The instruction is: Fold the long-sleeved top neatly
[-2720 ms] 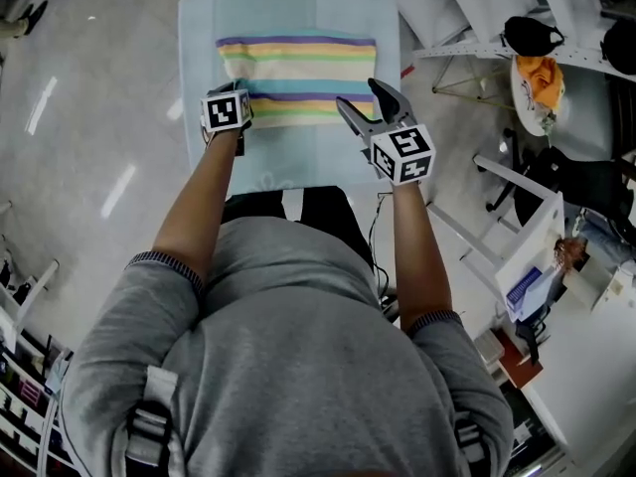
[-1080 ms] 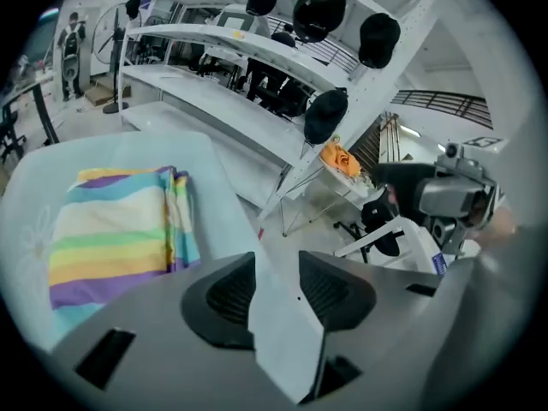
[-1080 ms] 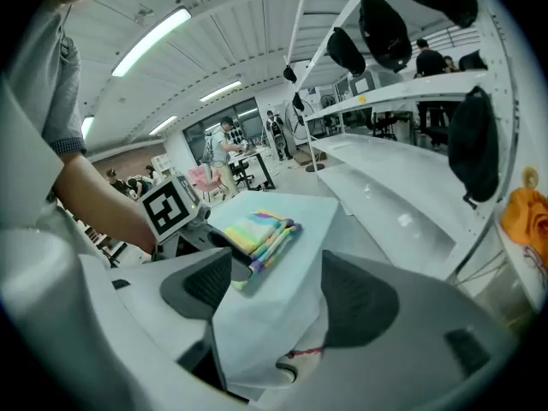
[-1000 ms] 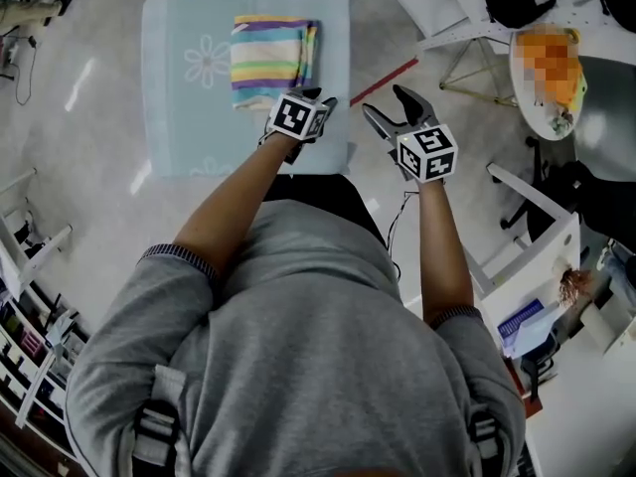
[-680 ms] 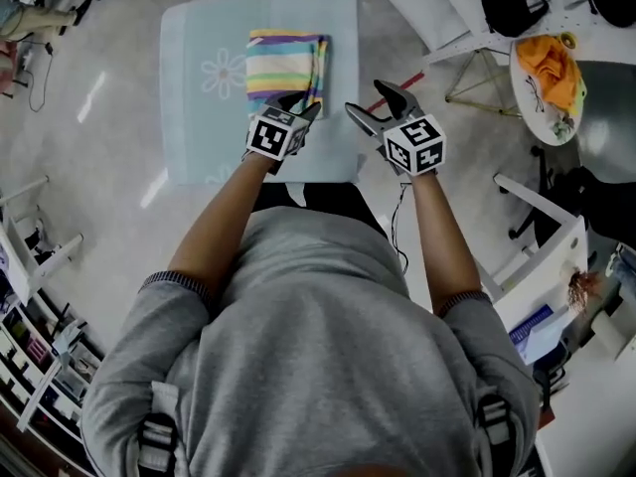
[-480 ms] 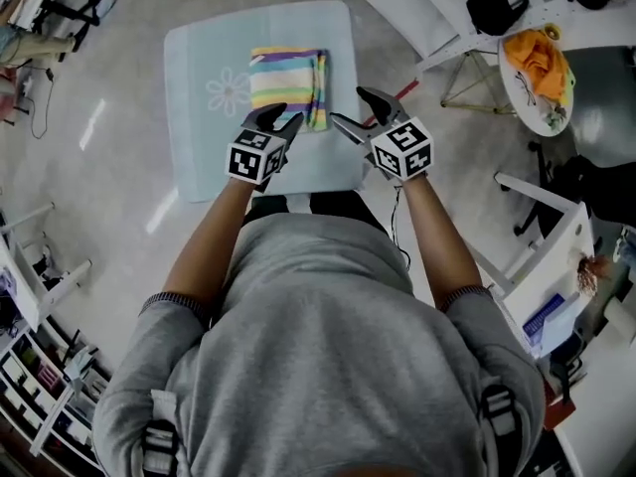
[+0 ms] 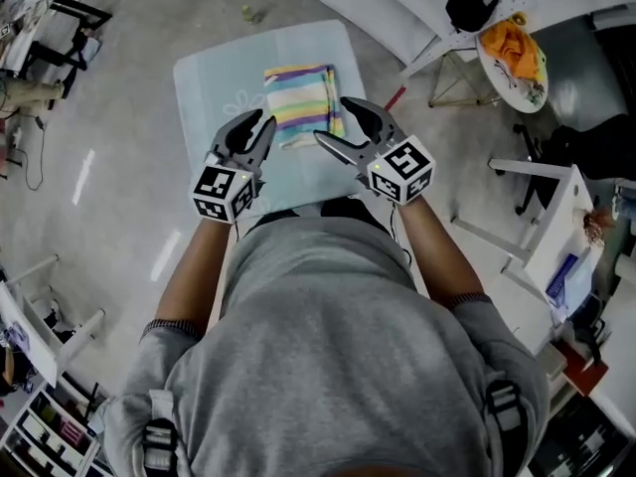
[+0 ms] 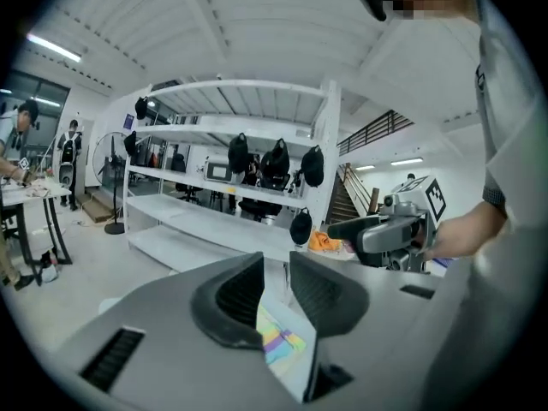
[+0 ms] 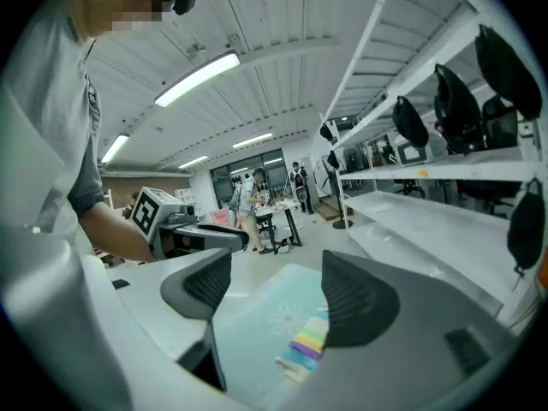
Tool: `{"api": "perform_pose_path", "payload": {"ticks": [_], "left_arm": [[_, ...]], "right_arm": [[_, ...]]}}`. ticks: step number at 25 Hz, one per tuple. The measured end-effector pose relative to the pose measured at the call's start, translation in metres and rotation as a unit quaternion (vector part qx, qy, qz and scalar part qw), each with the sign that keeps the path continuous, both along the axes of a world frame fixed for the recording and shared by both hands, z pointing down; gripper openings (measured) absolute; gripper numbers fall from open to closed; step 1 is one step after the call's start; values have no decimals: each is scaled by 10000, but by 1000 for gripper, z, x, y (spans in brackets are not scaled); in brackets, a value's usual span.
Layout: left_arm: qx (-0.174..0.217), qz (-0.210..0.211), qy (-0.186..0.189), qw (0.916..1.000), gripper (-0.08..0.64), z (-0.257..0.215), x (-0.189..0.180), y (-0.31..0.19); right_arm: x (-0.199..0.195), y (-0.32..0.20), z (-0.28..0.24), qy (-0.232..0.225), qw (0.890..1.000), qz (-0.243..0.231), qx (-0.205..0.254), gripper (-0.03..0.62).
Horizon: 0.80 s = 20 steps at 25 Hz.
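Top [image 7: 301,117]: folded into a compact striped rectangle, flat on the pale blue mat [image 7: 209,87], upper middle of the head view, well below both tools.
Top edges: right edge close to the mat's right border; left and near sides bordered by bare mat, with a faint flower print at the left.
Left gripper [image 7: 256,125]: raised over the mat's near left part, touching nothing; jaws just been closing, now parted by a narrow slot with nothing between them; in its own view [image 8: 276,268] only a sliver of the top [image 8: 280,342] shows far beyond the gap.
Right gripper [image 7: 330,119]: raised beside the left one, apart from it; jaws spread wide and empty [image 9: 274,285]; mat [image 9: 265,315] and top [image 9: 308,345] visible through the gap.
Open room: bare grey floor [image 7: 109,167] left and upper left of the mat.
Obstacles: white frame legs [image 7: 437,43] and a red floor strip [image 7: 395,97] just off the mat's upper right corner; round table [image 7: 532,82] with an orange cloth [image 7: 510,40] at upper right; white shelving rack [image 8: 231,187] ahead in the left gripper view.
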<state>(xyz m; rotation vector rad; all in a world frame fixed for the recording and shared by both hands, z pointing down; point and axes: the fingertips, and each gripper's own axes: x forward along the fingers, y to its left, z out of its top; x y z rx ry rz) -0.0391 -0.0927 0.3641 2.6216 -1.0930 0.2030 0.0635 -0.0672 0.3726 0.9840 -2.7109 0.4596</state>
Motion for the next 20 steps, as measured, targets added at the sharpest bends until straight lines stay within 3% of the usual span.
{"api": "perform_pose_path", "payload": {"ticks": [6,10,16,20], "left_arm": [[517,91,272,9983,22,-43,-49,11],[919,327,310,9947,15,-66,-68,25],[1078,846,277,9902,15,-83,-75,50],[1128,1028,253,9880,15,-91,-74,64]], "right_arm": [[-49,22,-52,-37,9977,245,633,312],[-69,38,-67,40,9943,461,959,254],[-84,57,-77,106,9900,862,1113,127],[-88,69,-80,291,9877,951,1207,6]]}}
